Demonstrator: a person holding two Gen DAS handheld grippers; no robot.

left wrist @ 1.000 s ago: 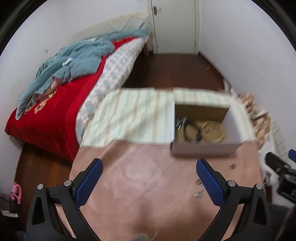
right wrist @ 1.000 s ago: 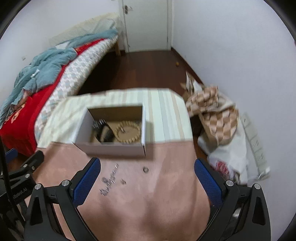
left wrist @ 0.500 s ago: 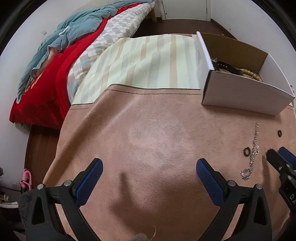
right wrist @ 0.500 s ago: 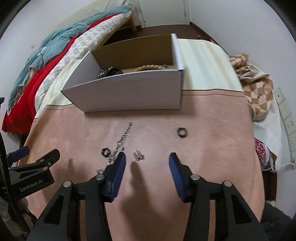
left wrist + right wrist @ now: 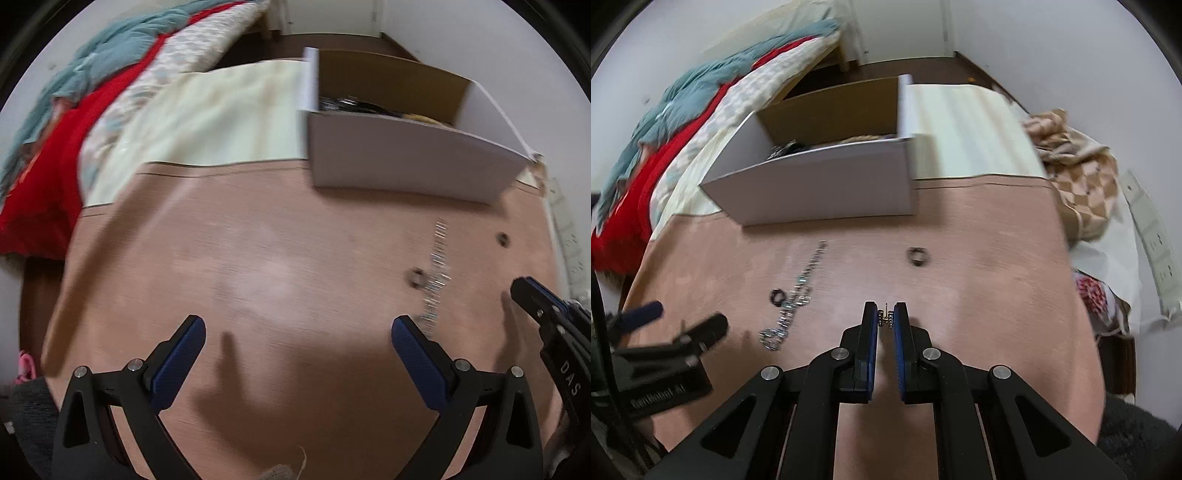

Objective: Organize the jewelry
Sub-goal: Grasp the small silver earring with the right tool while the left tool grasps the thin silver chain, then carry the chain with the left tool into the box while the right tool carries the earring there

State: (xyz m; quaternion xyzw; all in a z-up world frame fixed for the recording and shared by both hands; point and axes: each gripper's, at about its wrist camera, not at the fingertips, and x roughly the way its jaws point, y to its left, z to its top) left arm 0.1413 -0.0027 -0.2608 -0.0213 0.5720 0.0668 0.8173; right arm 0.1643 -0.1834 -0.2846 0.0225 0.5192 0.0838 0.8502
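Earring (image 5: 885, 316): pinched between right fingers (image 5: 871, 325)
Chain (image 5: 798, 291): left of those fingers
Left fingers (image 5: 184, 343): wide open, holding nothing

Both wrist views sit low over the pink cloth (image 5: 280, 258) (image 5: 979, 266), facing the white box (image 5: 406, 166) (image 5: 827, 184); left view from its left, right nearer; both share the chain (image 5: 436, 273) (image 5: 798, 291).

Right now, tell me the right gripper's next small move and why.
Probably lift and carry toward the open cardboard box: the right hand-held gripper looks closed on a small metal earring, and other jewelry already lies in that box.
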